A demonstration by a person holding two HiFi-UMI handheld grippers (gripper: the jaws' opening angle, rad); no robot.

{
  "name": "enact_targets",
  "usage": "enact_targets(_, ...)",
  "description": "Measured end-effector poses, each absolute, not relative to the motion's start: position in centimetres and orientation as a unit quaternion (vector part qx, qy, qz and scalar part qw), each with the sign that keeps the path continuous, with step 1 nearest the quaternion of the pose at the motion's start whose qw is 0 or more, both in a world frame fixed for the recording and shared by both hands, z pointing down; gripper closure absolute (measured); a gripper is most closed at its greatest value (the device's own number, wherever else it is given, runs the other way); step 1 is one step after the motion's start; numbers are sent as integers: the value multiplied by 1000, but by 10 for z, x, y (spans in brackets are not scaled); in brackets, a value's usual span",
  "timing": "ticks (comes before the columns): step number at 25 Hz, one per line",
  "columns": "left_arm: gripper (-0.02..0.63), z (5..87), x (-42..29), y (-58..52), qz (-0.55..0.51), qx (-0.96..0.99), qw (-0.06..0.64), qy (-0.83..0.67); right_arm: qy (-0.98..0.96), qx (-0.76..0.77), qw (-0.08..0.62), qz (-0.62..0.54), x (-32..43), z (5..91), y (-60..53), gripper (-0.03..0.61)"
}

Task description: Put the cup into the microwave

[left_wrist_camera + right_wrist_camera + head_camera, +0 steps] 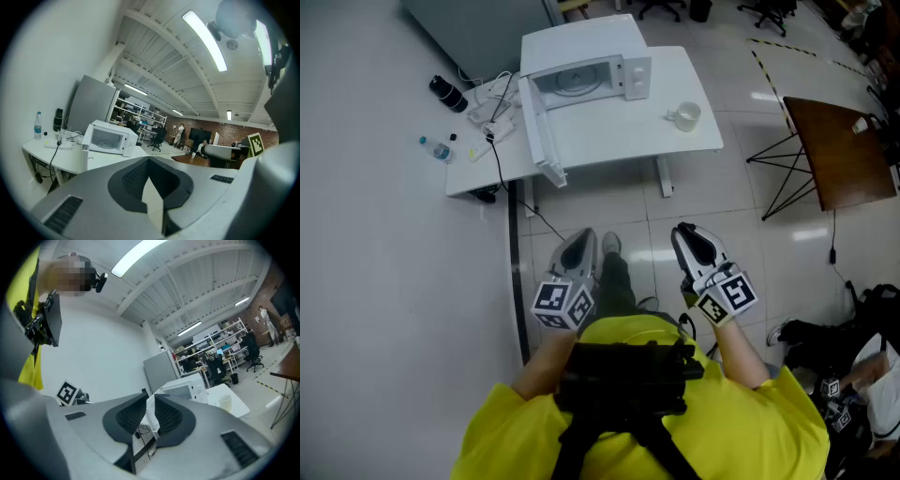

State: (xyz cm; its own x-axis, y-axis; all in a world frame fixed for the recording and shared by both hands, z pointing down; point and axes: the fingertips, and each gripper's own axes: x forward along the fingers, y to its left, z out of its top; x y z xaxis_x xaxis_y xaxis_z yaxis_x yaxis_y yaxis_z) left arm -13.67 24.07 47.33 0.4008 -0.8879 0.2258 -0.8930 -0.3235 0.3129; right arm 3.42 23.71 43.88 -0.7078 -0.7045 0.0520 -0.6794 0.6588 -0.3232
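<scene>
**Close the Distance, Then Open Wide for the Cup**

The cup [684, 116] stands upright on the right part of the white table [609, 131], a little apart from the microwave [581, 66]. Its handle seems to point left, toward the oven, though it is small in the head view. The microwave's door [539, 131] is swung fully open to the left front, so the cavity is free to receive the cup.

Both tools are well away from the table, held close to the person's chest above the floor. The left gripper [581, 241] has its jaws pressed together with nothing between them. The right gripper [689, 234] is likewise closed to a thin slit and empty.

The step in hand looks like the approach. The right gripper is on the cup's side, so it is the natural one to use. Its jaws should spread before it reaches the cup, not at the last instant. It should come in level at the wall's mid-height, from the side away from the handle, and close across the body.

The carry then runs left into the cavity with the cup kept upright and clear of the door's edge. The cables [492, 117] and bottle [438, 148] at the table's far left lie outside that path.
</scene>
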Motion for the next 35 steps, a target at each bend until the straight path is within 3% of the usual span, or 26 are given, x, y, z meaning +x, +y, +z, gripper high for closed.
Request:
enact_targets(29,608,455,-181,-11,-1,864,183,-468,898,-404,13,-173,-59,432,-23,520)
enact_targets(31,547,459,-171,-22,-3,876,184,-446,892,-416,17,-178,-54,434,-30,520)
enact_targets(35,323,478,-130,-40,10,895,200,-399,873,-453,8,-181,-15,445,-42,520)
